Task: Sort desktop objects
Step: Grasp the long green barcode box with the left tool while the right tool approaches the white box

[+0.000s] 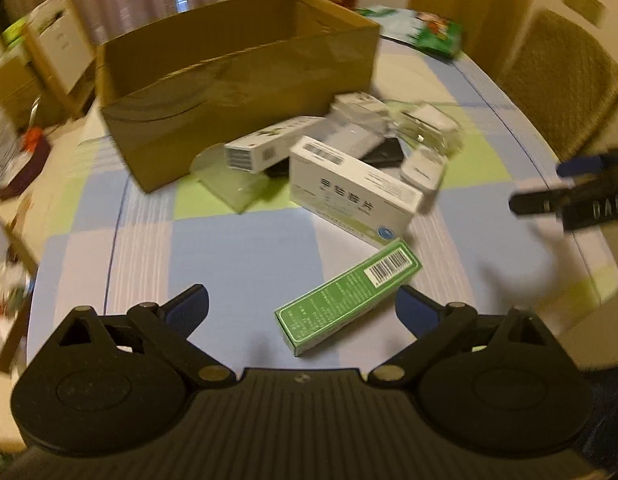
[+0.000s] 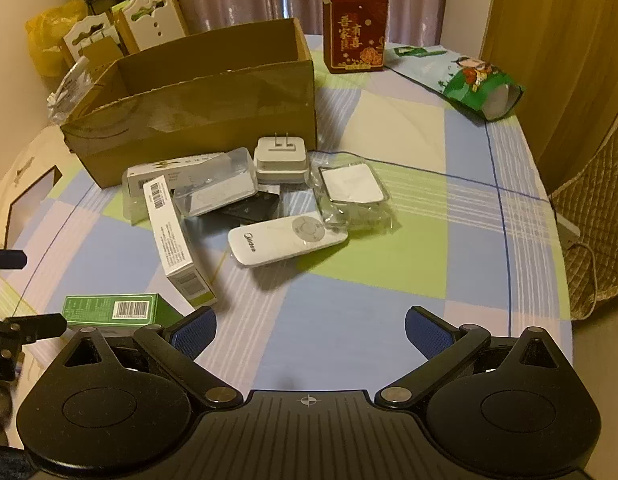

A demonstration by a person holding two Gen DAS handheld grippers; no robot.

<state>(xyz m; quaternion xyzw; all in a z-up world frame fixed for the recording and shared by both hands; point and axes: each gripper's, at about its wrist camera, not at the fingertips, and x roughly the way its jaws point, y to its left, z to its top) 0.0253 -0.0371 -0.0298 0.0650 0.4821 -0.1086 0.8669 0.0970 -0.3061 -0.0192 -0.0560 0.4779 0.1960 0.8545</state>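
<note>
In front of the cardboard box (image 2: pixel 197 112), on the checked cloth of the table (image 2: pixel 389 320), lies a loose heap of small things. The box is open at the top, and what it holds cannot be seen from here. Just before its front wall lie a long white carton (image 2: pixel 169 170), a white plug adapter (image 2: pixel 281 160) with its prongs up, and a clear plastic case (image 2: pixel 215 190) resting on something black. A white remote (image 2: pixel 287 240) lies a little further from the box, and beside it a white pad in a crinkled clear bag (image 2: pixel 353 196). A white medicine box (image 1: pixel 355 190) leans out of the heap, away from the cardboard box.

The green carton (image 1: pixel 347 296) lies flat, the farthest from the cardboard box of all, and directly before the left gripper (image 1: pixel 301 312). This gripper is spread wide and holds nothing. The right gripper (image 2: pixel 309 332) is also spread and empty, over bare cloth.

I judge the green carton to be light and thin-walled, so a hard squeeze may dent it. Its faces look smooth and may slip. The best hold seems to be across its two long sides, near the middle, so it does not tip.
</note>
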